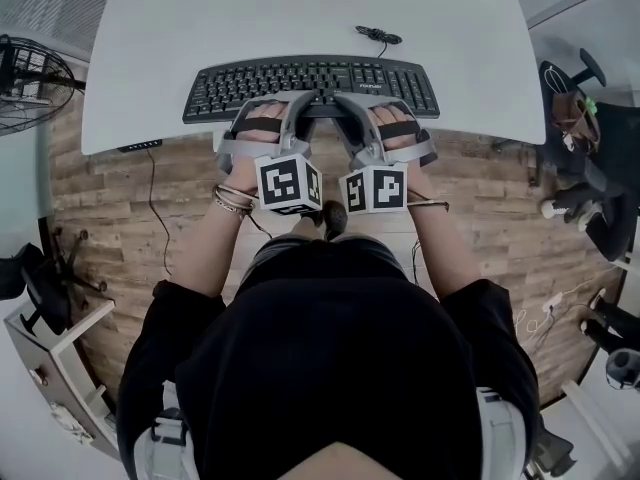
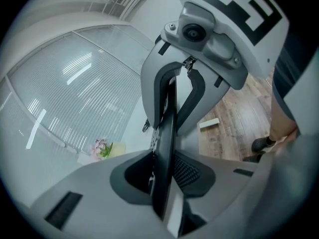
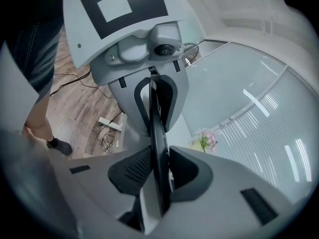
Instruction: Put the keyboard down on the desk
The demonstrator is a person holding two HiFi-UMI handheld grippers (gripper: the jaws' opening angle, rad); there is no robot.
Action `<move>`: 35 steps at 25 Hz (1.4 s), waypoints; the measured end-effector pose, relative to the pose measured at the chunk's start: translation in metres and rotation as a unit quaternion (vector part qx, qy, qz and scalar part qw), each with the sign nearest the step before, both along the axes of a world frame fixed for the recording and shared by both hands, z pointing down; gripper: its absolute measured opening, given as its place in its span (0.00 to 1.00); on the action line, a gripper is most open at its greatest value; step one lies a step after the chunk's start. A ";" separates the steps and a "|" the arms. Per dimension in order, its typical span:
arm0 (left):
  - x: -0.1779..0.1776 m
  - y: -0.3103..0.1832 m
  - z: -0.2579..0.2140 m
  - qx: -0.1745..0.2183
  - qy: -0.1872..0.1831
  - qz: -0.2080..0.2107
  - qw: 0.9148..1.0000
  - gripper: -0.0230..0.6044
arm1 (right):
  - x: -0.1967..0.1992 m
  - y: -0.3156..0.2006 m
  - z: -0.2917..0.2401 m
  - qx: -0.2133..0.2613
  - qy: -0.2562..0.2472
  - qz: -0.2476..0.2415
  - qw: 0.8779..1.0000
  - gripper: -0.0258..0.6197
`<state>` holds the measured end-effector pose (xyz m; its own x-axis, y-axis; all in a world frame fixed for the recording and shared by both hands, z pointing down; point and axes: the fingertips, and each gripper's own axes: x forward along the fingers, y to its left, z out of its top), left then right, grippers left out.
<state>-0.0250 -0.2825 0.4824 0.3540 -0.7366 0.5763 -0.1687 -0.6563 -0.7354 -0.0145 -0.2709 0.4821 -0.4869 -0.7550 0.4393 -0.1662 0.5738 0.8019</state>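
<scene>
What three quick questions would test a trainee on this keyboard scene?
1. True or false: the left gripper and the right gripper are both shut on the keyboard.
2. What lies on the desk beyond the keyboard? A) a cable B) a mug C) a book
3. Fill in: the grippers hold the keyboard by its ___ long edge, near or far from the person.
Key: 1 true; 2 A; 3 near.
</scene>
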 end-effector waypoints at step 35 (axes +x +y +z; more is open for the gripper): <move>0.002 0.026 0.045 -0.007 -0.041 -0.013 0.999 0.31 | 0.001 0.025 0.047 -0.033 0.009 0.000 0.999 0.27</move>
<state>-0.0232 -0.2567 0.5273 0.2857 -0.7369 0.6127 -0.1253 -0.6626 -0.7384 -0.0139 -0.2460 0.5294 -0.4783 -0.7237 0.4974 -0.1521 0.6261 0.7648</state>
